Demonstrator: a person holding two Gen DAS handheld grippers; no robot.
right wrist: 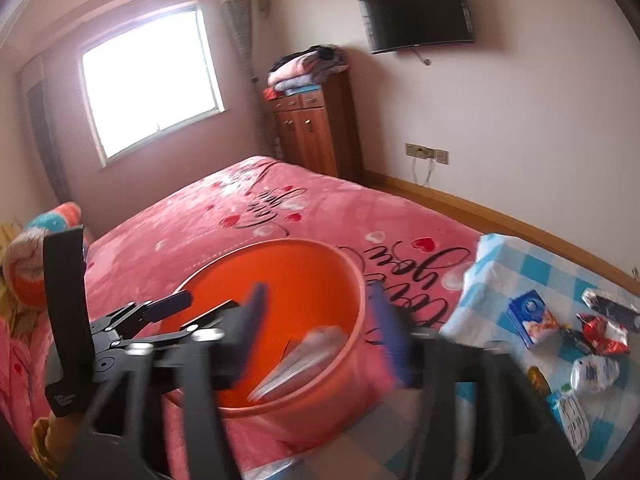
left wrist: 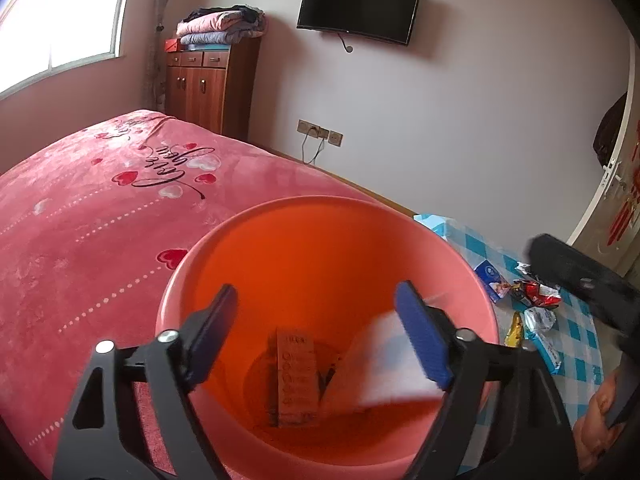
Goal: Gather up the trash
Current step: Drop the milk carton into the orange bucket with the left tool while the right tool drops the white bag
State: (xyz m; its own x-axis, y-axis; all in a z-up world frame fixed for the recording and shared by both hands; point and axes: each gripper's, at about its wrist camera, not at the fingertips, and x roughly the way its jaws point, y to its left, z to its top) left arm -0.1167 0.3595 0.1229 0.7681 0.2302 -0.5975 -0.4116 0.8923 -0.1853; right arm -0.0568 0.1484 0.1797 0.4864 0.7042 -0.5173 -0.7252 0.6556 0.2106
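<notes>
Left wrist: one bucket (left wrist: 280,248), two cartons (left wrist: 298,376).

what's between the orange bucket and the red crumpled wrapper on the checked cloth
A small blue-and-white carton stands between the orange bucket and the red wrapper, seen in the right wrist view.

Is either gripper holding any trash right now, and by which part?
Nothing is held. The left gripper and right gripper both stand open over the orange bucket; a white packet sits loose inside it, blurred.
</notes>
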